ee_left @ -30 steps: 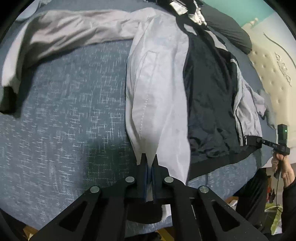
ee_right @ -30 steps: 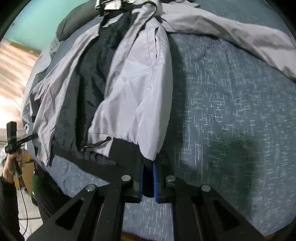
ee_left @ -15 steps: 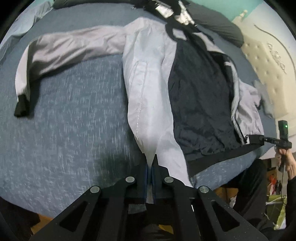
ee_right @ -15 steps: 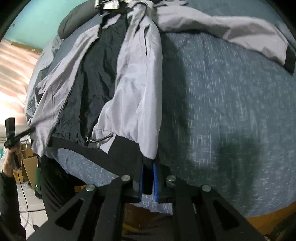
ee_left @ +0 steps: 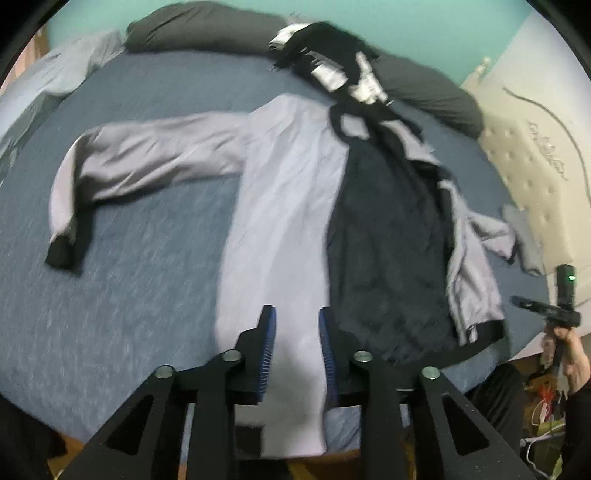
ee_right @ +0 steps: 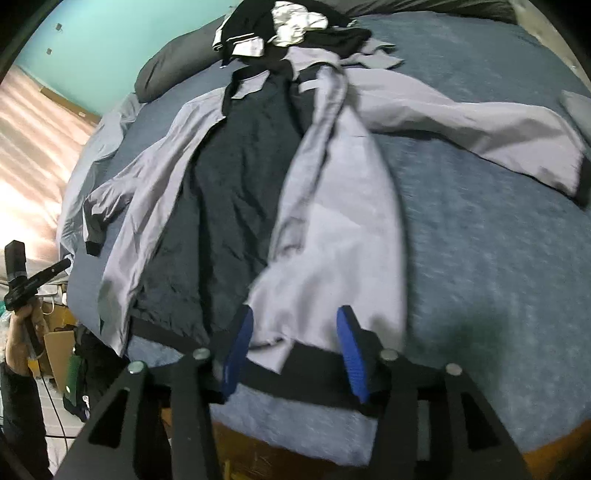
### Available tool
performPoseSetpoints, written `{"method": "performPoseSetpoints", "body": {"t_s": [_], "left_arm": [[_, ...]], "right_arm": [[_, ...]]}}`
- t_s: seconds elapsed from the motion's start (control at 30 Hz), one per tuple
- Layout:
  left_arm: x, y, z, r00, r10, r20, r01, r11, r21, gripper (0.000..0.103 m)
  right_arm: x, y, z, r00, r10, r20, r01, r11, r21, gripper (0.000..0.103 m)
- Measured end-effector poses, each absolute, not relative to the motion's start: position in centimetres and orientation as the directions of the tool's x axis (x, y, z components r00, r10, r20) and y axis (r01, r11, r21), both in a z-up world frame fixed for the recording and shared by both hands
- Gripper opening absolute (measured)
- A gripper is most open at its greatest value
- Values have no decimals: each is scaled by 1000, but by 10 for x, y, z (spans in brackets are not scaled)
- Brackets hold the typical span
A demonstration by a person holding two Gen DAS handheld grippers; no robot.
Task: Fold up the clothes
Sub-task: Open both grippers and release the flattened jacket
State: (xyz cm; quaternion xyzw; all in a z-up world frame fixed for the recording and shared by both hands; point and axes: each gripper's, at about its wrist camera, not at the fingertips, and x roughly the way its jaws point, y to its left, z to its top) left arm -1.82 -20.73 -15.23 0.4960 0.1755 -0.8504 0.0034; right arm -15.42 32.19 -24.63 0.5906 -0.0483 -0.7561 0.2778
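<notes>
Dim, cool indoor light; both fisheye views bend strongly and darken at the rims. Motion blur smears the speckled blue bedspread point(ee_left: 147, 295) and the pale grey jacket point(ee_right: 332, 229); soft shadows fall near.

You have a blue-grey heathered bedspread point(ee_left: 147, 295) covering the bed, reaching down to its near edge; along the far side lie dark grey pillows point(ee_left: 207, 29), one stretching to the right point(ee_left: 436, 92); a pale grey sheet point(ee_left: 62, 70) is bunched at the far left corner; behind all this stands a teal wall point(ee_right: 110, 40); a cream tufted headboard point(ee_left: 532, 177) rises at the right in the left wrist view; in the right wrist view you can see a cardboard box point(ee_right: 61, 354) on the floor beside the bed, and striped light on a surface point(ee_right: 33, 140) at the left.
</notes>
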Motion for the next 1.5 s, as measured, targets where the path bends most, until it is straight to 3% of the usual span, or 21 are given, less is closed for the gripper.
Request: {"method": "performPoseSetpoints", "body": {"t_s": [0.17, 0.77, 0.83, 0.9, 1.0, 1.13, 1.3, 1.5], "left_arm": [[-46, -191, -163, -540, 198, -818, 131, -940, -314, 32], [-79, -192, -232, -628, 203, -751, 208, -887, -413, 32], [-76, -197, -236, -642, 204, -739, 215, -878, -428, 32], [-73, -199, -240, -645, 200, -737, 219, -876, -429, 32], [-71, -202, -244, -645, 192, -739, 220, -880, -421, 32], [-66, -206, -247, -651, 184, -736, 225, -879, -419, 32], [-63, -206, -250, -651, 184, -736, 221, -882, -416, 32], [-66, -203, -248, -652, 174, -738, 209, -895, -395, 32]], "right_arm": [[-168, 289, -271, -116, -506, -854, 346, -827, 443, 48], [-228, 242, -316, -154, -397, -905, 308, -889, 338, 51], [-229, 236, -323, -149, -379, -913, 324, -891, 317, 48], [-229, 233, -325, -151, -382, -912, 334, -888, 317, 26], [-227, 228, -325, -163, -385, -909, 365, -879, 307, 6], [-212, 202, -319, -167, -354, -920, 475, -847, 239, 3], [-202, 177, -317, -123, -381, -916, 523, -810, 266, 2], [-161, 138, -330, -41, -290, -956, 683, -707, 185, 2]]}}
